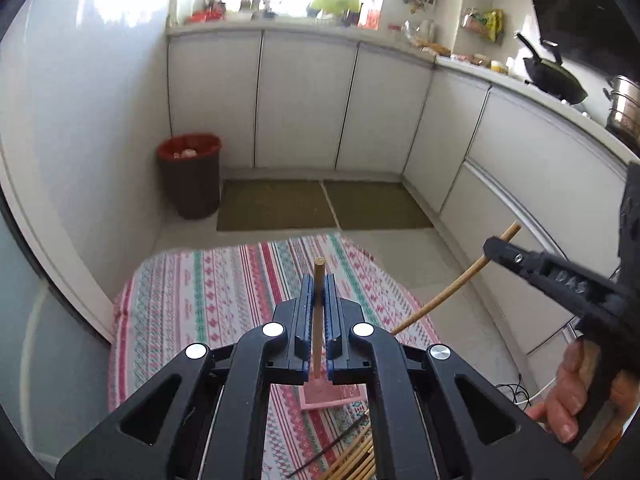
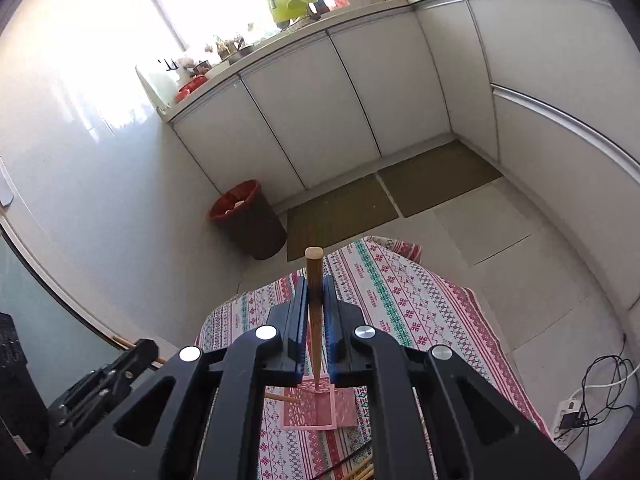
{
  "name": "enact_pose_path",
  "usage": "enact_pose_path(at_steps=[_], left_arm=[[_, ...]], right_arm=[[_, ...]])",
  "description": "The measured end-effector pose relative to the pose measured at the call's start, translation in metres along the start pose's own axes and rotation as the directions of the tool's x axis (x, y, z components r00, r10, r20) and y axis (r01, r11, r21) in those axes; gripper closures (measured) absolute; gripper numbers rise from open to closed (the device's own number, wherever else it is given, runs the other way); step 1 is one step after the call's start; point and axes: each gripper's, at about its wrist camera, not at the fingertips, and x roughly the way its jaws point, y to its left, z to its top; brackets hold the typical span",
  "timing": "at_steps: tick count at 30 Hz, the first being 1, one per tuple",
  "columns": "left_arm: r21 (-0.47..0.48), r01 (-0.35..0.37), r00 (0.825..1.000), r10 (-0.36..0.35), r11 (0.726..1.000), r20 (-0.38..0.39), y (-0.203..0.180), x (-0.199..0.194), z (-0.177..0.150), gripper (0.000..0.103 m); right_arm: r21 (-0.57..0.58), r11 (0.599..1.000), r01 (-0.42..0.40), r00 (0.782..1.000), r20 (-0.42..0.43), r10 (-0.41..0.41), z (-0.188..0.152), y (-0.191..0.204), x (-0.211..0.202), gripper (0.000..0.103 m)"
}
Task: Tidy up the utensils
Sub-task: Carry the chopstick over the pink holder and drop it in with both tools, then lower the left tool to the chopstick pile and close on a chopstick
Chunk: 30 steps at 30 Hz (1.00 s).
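Each chopstick sat clamped near its thick end: one [image 1: 319,312] in our left gripper [image 1: 319,300], the other [image 2: 314,308] in our right gripper [image 2: 315,304], both sets of jaws closed tight on the wood. We judged them light, stiff and smooth, prone to pivot. More chopsticks [image 1: 356,460] lay below on the patterned tablecloth [image 1: 192,304], near a pink holder [image 2: 320,404].

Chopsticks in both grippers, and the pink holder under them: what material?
Left gripper chopstick: pale tan, matte, likely bamboo or wood. Right gripper chopstick: darker brown, tapered, looks like wood with a slight sheen. Pink holder: smooth, perforated walls, probably moulded plastic.
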Motion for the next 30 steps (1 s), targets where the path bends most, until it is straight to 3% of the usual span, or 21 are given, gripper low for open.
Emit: enact_pose_path(at_steps=[4,6,8,13,17,19,22,26,30], left_arm=[[-0.058,0.011,0.998,-0.015,0.998,-0.065,0.011,0.029,-0.018,0.093],[-0.079,0.008,0.999,-0.012,0.997,-0.051,0.017,0.027,-0.024,0.080],[-0.089,0.009,0.999,-0.012,0.996,-0.030,0.021,0.022,-0.025,0.076],[-0.100,0.001,1.000,0.002,0.995,0.028,0.024,0.000,-0.030,0.061],[-0.084,-0.006,0.999,0.011,0.996,0.053,0.021,-0.016,-0.031,0.046],[-0.083,-0.013,0.998,0.018,0.996,0.061,0.020,-0.023,-0.033,0.044],[-0.075,-0.024,0.998,0.028,0.997,0.050,0.017,-0.028,-0.041,0.040],[-0.085,-0.040,0.999,0.041,0.996,0.015,0.019,-0.028,-0.059,0.024],[-0.049,-0.043,0.994,0.038,0.998,-0.106,0.014,-0.010,-0.084,0.014]], right_arm=[[-0.040,0.999,0.011,0.999,-0.034,-0.013,-0.007,0.006,0.018,0.091],[-0.060,0.998,0.032,0.999,-0.033,-0.034,-0.010,0.008,0.021,0.086],[-0.064,0.997,0.045,0.999,-0.021,-0.046,-0.011,0.009,0.019,0.076],[-0.082,0.994,0.074,0.997,0.013,-0.073,-0.014,0.010,0.006,0.062],[-0.113,0.986,0.121,0.992,0.046,-0.116,-0.023,0.012,-0.007,0.040],[-0.143,0.977,0.161,0.986,0.065,-0.153,-0.032,0.014,-0.014,0.038],[-0.187,0.957,0.221,0.974,0.084,-0.208,-0.047,0.013,-0.021,0.028],[-0.237,0.925,0.298,0.953,0.118,-0.278,-0.064,0.006,-0.027,0.018],[-0.274,0.901,0.336,0.942,0.115,-0.316,-0.081,-0.007,-0.031,0.008]])
